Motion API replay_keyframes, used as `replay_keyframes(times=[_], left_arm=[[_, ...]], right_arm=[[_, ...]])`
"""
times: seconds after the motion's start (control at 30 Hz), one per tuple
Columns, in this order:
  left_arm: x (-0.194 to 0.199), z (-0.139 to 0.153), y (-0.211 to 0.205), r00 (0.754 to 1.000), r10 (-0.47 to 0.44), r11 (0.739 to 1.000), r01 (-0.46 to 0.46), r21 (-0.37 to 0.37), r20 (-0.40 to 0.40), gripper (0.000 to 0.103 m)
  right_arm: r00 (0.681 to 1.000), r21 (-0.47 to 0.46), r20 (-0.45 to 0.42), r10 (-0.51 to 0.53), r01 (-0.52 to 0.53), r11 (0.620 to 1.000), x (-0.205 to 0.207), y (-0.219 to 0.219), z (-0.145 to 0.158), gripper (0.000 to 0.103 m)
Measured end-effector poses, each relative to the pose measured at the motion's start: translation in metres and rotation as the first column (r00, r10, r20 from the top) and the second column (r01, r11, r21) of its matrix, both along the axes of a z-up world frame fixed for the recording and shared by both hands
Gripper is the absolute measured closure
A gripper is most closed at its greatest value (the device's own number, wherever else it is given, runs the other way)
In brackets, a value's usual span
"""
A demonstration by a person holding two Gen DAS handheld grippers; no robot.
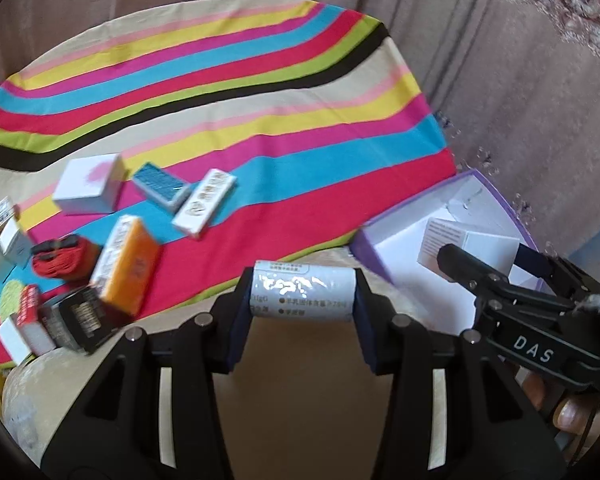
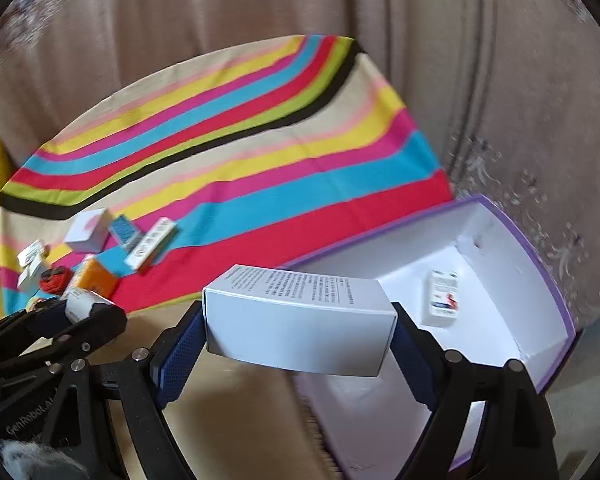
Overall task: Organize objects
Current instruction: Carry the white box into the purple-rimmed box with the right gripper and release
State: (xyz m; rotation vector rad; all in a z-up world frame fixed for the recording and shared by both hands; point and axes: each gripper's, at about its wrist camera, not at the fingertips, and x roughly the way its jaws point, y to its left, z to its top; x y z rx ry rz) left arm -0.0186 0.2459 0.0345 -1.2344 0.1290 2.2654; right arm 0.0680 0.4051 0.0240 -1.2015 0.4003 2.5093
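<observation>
In the left wrist view, the left hand-held gripper [image 1: 303, 300] is clenched on a small silver-grey packet [image 1: 303, 294], one pad at each end. Beyond it a striped cloth [image 1: 260, 120] carries scattered small boxes, among them an orange box [image 1: 130, 264] and a white box [image 1: 88, 190]. To the right stands an open purple-edged box [image 1: 384, 240].

In the right wrist view, the right hand-held gripper [image 2: 298, 320] grasps a white carton [image 2: 300, 320] endwise between its blue pads, at the near edge of the purple-edged box [image 2: 540, 264]. A small packet [image 2: 442, 298] lies inside that box.
</observation>
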Motion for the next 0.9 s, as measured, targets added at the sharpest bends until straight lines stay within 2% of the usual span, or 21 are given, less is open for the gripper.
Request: replay_keyframes(times=[0.3,0.57,0.63,0.7,0.9], left_arm=[[0.0,-0.003,0.055,0.993,-0.114,0.993,0.113,0.031,0.033,0.053],[-0.007,-0.006,0.089,0.981,-0.174,0.981,0.165,0.105,0.084,0.053],[-0.008,-0.006,0.094,0.976,-0.193,0.975,0.18,0.128,0.101,0.049],[-0.008,-0.007,0.095,0.974,-0.196,0.974,0.181,0.14,0.109,0.037],[-0.013,-0.004,0.084,0.977,-0.167,0.971,0.139,0.194,0.134,0.03]], right_arm=[[0.991,-0.015,0.038,-0.131,0.131,0.991,0.022,0.044,-0.013,0.015],[0.974,-0.038,0.061,-0.217,0.22,0.975,0.031,0.068,-0.021,0.014],[0.971,-0.047,0.064,-0.23,0.233,0.971,0.032,0.071,-0.023,0.014],[0.968,-0.054,0.067,-0.24,0.244,0.968,0.033,0.073,-0.024,0.013],[0.968,-0.065,0.071,-0.242,0.247,0.967,0.033,0.074,-0.025,0.011]])
